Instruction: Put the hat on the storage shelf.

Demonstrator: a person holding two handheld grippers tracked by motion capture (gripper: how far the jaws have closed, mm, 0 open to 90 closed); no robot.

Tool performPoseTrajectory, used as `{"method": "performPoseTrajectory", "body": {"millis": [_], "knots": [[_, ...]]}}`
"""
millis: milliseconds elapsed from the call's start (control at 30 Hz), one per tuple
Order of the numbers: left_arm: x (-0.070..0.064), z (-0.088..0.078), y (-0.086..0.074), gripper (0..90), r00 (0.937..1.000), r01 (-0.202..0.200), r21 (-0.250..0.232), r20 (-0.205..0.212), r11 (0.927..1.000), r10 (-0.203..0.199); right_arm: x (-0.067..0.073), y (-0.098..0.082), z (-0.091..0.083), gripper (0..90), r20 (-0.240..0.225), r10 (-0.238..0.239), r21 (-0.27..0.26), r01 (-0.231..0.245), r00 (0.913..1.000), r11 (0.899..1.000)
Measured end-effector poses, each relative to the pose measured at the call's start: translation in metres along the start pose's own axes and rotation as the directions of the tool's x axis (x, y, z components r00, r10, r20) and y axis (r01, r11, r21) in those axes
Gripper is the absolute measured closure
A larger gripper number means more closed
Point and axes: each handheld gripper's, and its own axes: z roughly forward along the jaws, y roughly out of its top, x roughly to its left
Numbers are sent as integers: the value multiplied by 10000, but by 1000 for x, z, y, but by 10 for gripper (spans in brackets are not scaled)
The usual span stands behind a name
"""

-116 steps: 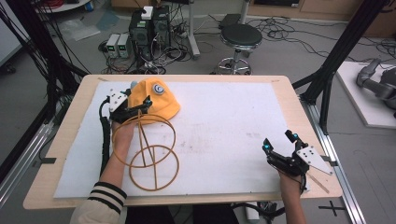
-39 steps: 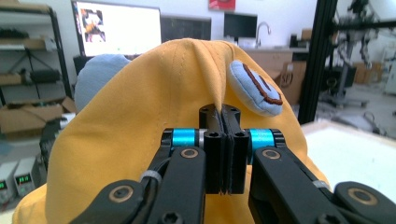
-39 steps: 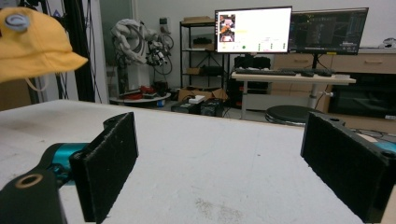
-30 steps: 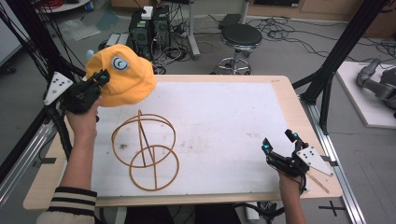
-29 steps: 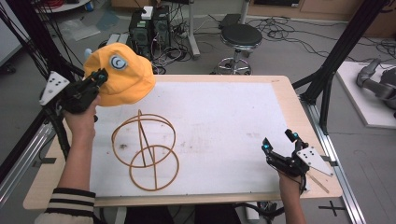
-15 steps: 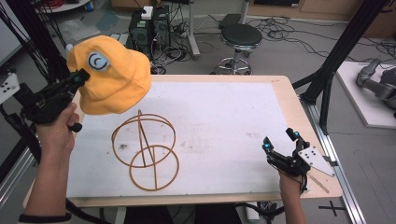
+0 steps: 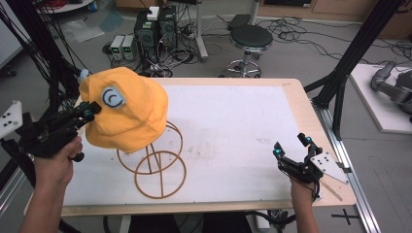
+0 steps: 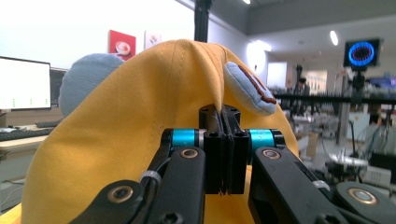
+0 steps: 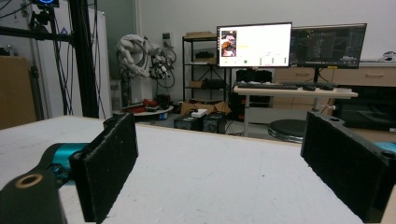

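An orange bucket hat (image 7: 124, 114) with a round blue-grey patch hangs off the table, and my left gripper (image 7: 90, 110) is shut on a fold of its fabric. In the left gripper view the jaws pinch the hat (image 8: 116, 116) at its crown, beside the left gripper (image 8: 223, 116) tips. In the high view the hat overlaps the top of a tan wire stand (image 7: 155, 165); whether they touch I cannot tell. My right gripper (image 7: 290, 145) rests on the table's right front, open and holding nothing. Its pads (image 9: 109, 163) stand wide apart above the white mat.
A white mat (image 7: 233, 121) covers the wooden table. Black frame posts (image 7: 354, 53) stand at both sides. Past the far edge are a stool (image 7: 248, 41) and computer boxes (image 7: 153, 24) with cables on the floor.
The hat lay on the table behind the stand; my left gripper lifted it, swung it out to the left and brought it nearer, over the stand. The right gripper stayed still.
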Motion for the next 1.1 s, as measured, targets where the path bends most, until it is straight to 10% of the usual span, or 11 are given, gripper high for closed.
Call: {"method": "performPoseTrajectory", "body": {"millis": [567, 1100], "knots": [[-18, 7, -35, 877, 9985, -51, 1096, 548, 9940, -9, 0, -2, 1, 108, -46, -76, 74, 77, 10000, 9999], [-24, 1, -49, 817, 9973, -139, 847, 731, 9963, 77, 0, -1, 1, 108, -24, -109, 55, 109, 9999, 9999]]}}
